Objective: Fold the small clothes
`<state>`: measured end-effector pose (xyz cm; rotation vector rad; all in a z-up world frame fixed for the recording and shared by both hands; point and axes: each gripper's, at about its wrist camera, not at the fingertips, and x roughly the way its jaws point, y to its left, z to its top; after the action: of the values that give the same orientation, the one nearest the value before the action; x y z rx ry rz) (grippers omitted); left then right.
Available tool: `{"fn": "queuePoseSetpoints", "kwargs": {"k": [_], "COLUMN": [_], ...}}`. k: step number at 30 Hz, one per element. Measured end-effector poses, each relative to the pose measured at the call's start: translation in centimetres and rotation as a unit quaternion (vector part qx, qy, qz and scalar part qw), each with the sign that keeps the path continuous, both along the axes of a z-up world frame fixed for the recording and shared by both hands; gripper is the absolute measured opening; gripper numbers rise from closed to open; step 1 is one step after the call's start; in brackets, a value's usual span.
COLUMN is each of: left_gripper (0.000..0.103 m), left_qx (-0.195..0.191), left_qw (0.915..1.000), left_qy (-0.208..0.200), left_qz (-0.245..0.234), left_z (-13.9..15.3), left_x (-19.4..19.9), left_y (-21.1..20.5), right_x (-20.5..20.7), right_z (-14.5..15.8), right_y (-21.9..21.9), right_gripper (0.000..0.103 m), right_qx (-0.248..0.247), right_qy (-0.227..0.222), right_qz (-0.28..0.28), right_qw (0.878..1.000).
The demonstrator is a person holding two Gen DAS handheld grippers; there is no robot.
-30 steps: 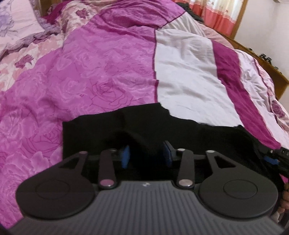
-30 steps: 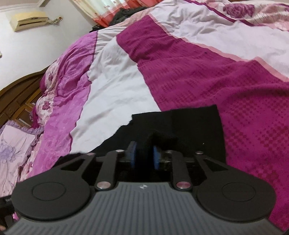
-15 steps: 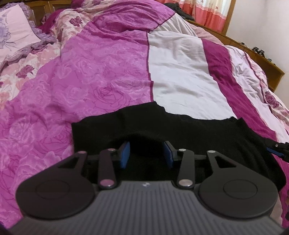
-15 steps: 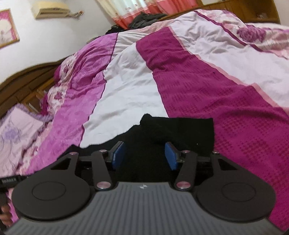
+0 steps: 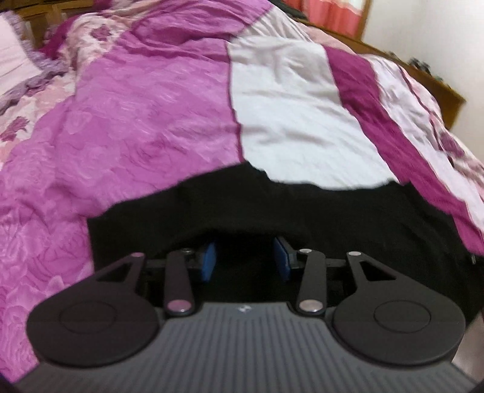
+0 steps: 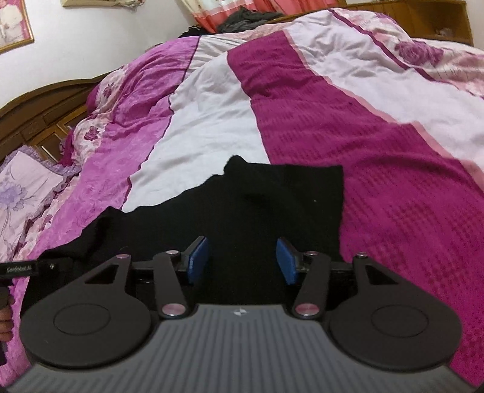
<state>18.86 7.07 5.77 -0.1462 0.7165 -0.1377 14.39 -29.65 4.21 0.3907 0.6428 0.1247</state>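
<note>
1. Left wrist view: the left gripper (image 5: 246,261) points down at a black garment (image 5: 317,211) spread on the bed. Its blue pads (image 5: 208,263) stand moderately apart; a raised fold of the black cloth hoods their tips, and whether the pads press on any cloth cannot be told. The picture is blurred.
2. Left wrist view: the garment lies across the near part of a patchwork quilt (image 5: 145,121), over its bright pink rose-patterned panel, its pale panel (image 5: 290,112) and the foot of its magenta stripe (image 5: 390,133). The far edge of the garment is uneven, with a small peak where the pink and pale panels meet.
3. Right wrist view: the right gripper (image 6: 242,261) has its jaws fairly wide, the blue pads (image 6: 198,260) clear of the cloth, which lies flat below and between them.
4. Right wrist view: the garment (image 6: 272,199) shows a straight right edge along the textured magenta panel (image 6: 393,187) and a small peak at its far edge; to the left it runs on across the pale panel to the pink one.
5. Right wrist view: a dark wooden headboard (image 6: 45,105) and a pillow (image 6: 21,187) appear at far left, a curtain (image 6: 272,6) beyond the bed.
</note>
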Motion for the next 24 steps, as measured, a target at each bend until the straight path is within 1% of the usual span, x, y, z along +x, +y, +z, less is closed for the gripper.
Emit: {"fn": "queuePoseSetpoints", "kwargs": {"k": [2, 5, 7, 10, 14, 19, 21, 24], "left_gripper": [0.043, 0.043, 0.043, 0.043, 0.043, 0.043, 0.043, 0.043], "left_qx": [-0.007, -0.001, 0.004, -0.001, -0.001, 0.012, 0.014, 0.006], "left_qw": [0.9998, 0.9991, 0.9983, 0.9974, 0.9979, 0.9988, 0.9988, 0.9987], "left_qy": [-0.004, -0.008, -0.002, 0.015, 0.01, 0.004, 0.009, 0.022], "left_qz": [0.018, 0.042, 0.058, 0.07, 0.064, 0.047, 0.045, 0.045], "left_z": [0.1, 0.2, 0.0, -0.4, 0.3, 1.6, 2.0, 2.4], "left_x": [0.6, 1.3, 1.8, 2.1, 0.6, -2.4, -3.3, -4.6], "left_y": [0.5, 1.1, 1.6, 2.4, 2.7, 2.7, 2.6, 2.8], "right_x": [-0.2, -0.2, -0.1, 0.0, 0.0, -0.8, -1.5, -2.4], "right_z": [-0.1, -0.1, -0.2, -0.4, -0.4, 0.3, 0.5, 0.5], "right_y": [-0.1, -0.1, 0.0, 0.0, -0.1, -1.0, -1.7, -3.0], "right_gripper": [0.058, 0.058, 0.058, 0.058, 0.058, 0.058, 0.058, 0.058], "right_qx": [0.003, 0.0, -0.001, 0.0, 0.001, 0.003, 0.003, 0.0], "right_qy": [-0.001, -0.002, -0.001, 0.001, 0.001, -0.012, -0.015, -0.01], "right_qz": [-0.001, 0.0, 0.001, 0.0, -0.001, -0.013, -0.026, -0.045], "right_qw": [1.0, 1.0, 1.0, 1.0, 1.0, 1.0, 1.0, 0.999]}}
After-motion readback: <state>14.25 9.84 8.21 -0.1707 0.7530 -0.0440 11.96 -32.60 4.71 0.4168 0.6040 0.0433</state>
